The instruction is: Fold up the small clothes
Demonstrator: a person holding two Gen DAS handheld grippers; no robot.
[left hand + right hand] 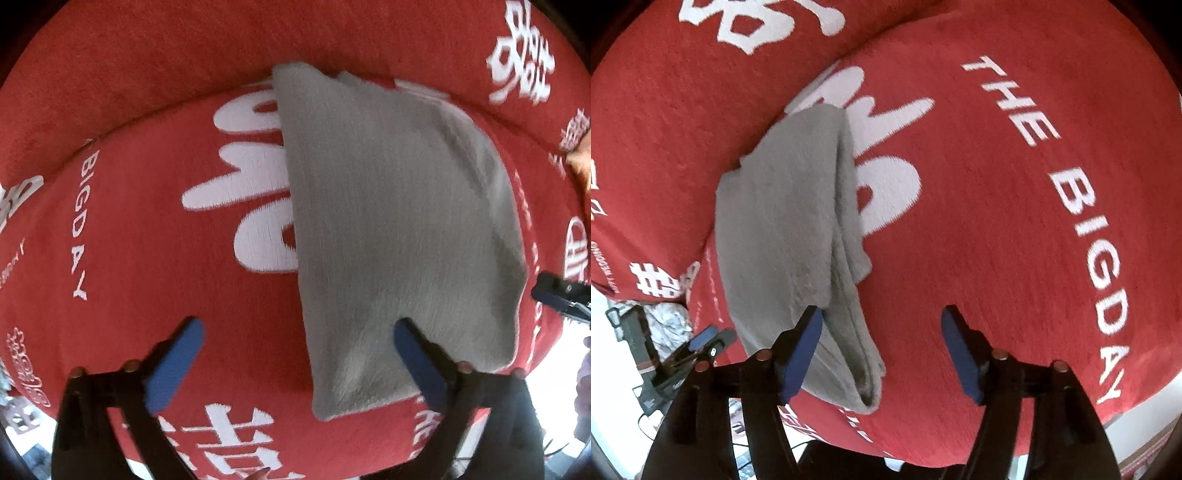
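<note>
Two grippers are hovering over one grey folded garment (399, 236) lying on a red cover printed with white lettering (122, 236); whether a desk or a cushion is under the cover, cannot tell.

Left gripper (299, 365): jaws standing fully wide, nothing clamped. One blue pad is over bare red cover at 7 o'clock in the left wrist view, the other is overlapping the garment's near edge at 5 o'clock without pinching it.

Right gripper (882, 354): jaws standing well apart, gripping nothing. Its left pad is sitting just beside or on the garment's near end; contact is unclear. Its right pad is over bare cover.

Step, as a judgement: a fold looks just laid down and both grippers are letting go. The stacked layers showing along the garment's edge in the right wrist view support that.

Next move likely calls for re-gripping one short end and carrying it over the other, or flattening the layers.

Garment orientation: in the left wrist view the long axis is running roughly 11 to 5 o'clock, the narrower far end pointing toward 11. In the right wrist view it is running about 12 to 6, the layered open end nearest the camera.
</note>
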